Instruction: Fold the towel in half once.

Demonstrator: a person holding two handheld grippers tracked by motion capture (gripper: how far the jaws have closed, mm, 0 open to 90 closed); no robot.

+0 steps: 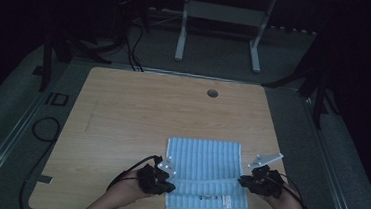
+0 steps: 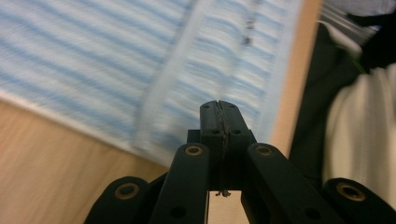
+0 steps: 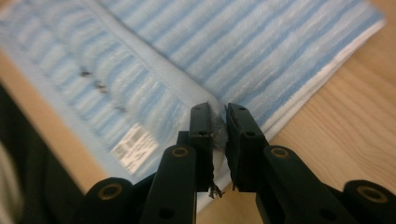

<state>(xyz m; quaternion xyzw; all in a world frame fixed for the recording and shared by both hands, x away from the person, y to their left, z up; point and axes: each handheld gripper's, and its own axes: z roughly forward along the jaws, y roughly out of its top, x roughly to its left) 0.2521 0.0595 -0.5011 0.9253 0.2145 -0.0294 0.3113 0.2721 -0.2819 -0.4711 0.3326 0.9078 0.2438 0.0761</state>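
A light blue striped towel [image 1: 204, 161] lies flat on the near right part of the wooden table [image 1: 123, 109]. One hemmed edge is raised into a ridge running between the two grippers. My left gripper [image 1: 167, 182] is at the towel's left edge, and its jaws [image 2: 219, 108] are pressed tight together at the cloth. My right gripper [image 1: 245, 182] is at the right edge, and its jaws [image 3: 219, 116] pinch the hem's corner. Below the ridge, a white label [image 3: 135, 147] shows on the lower layer.
A round cable hole [image 1: 212, 93] is near the table's far edge. Black cables [image 1: 46, 128] lie on the floor to the left, and a white frame [image 1: 220, 22] stands beyond the table. The table's front edge is just below my hands.
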